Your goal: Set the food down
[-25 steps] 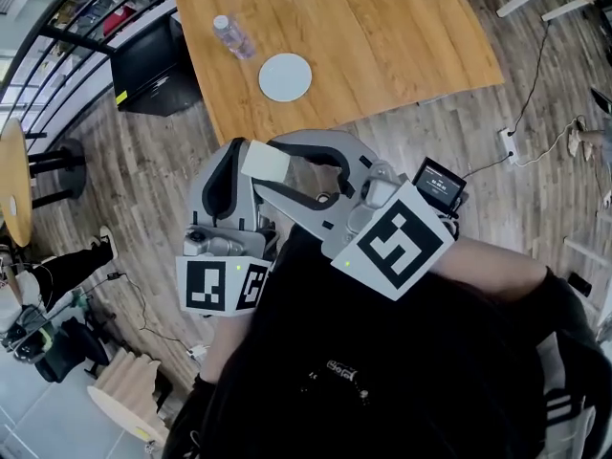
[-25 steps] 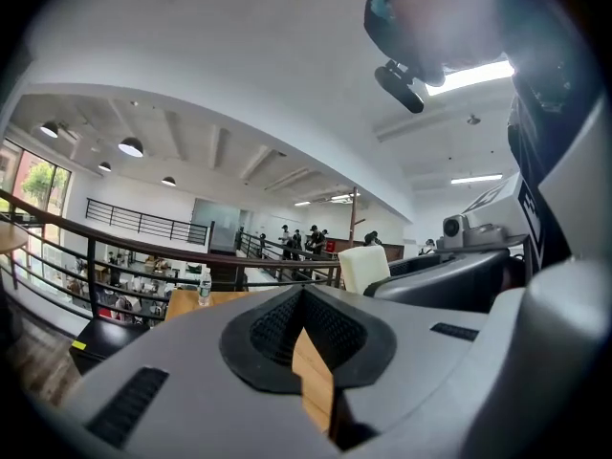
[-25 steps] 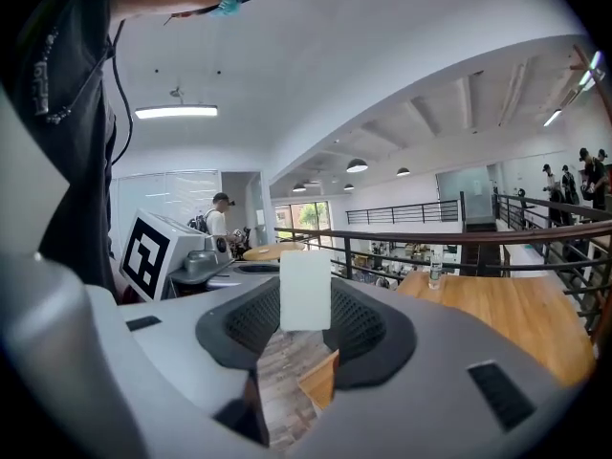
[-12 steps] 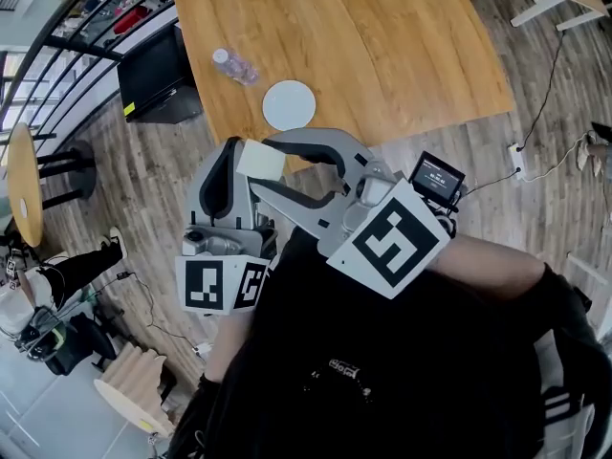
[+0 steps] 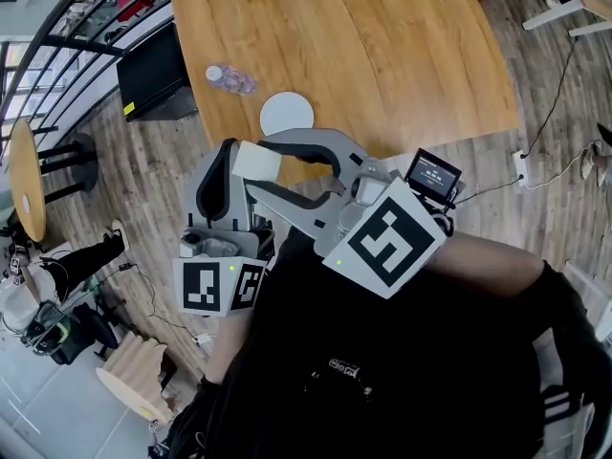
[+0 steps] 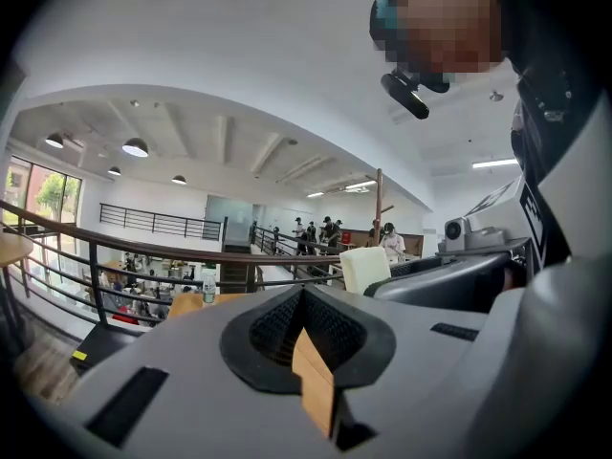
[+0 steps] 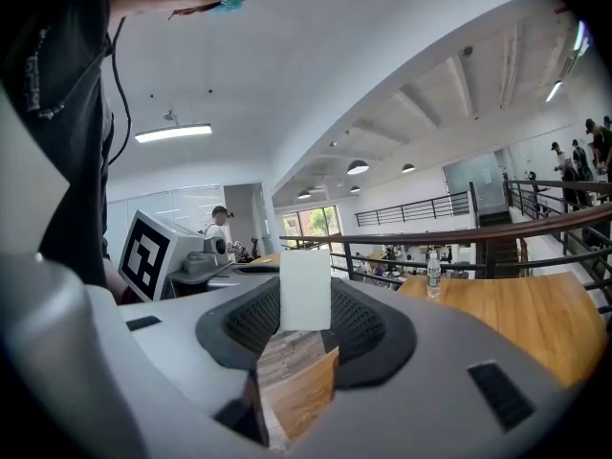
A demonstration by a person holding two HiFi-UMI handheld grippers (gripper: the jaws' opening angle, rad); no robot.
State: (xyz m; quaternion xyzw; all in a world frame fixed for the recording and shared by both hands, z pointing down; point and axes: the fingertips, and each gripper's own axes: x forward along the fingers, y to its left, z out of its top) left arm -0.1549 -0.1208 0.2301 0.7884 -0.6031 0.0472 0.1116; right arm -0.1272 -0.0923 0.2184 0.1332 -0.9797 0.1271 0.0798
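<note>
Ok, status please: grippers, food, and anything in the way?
Right gripper shut on pale food block. Left gripper shut, empty. White plate on table bare, bottle near it.

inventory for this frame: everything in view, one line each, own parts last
table: 1, light wood, ahead of the person
plate: 1, white, on the table near its near edge
water bottle: 1, clear, on the table left of the plate
food block: 1, pale cream, between the right gripper's jaws
round side table: 1, wood, far left
cabinet: 1, black, beside the table's left edge
power strip: 1, white, on the floor at right, cabled
left gripper: grey, jaws together, nothing held
right gripper: grey, closed on the food block, by the table's near edge
</note>
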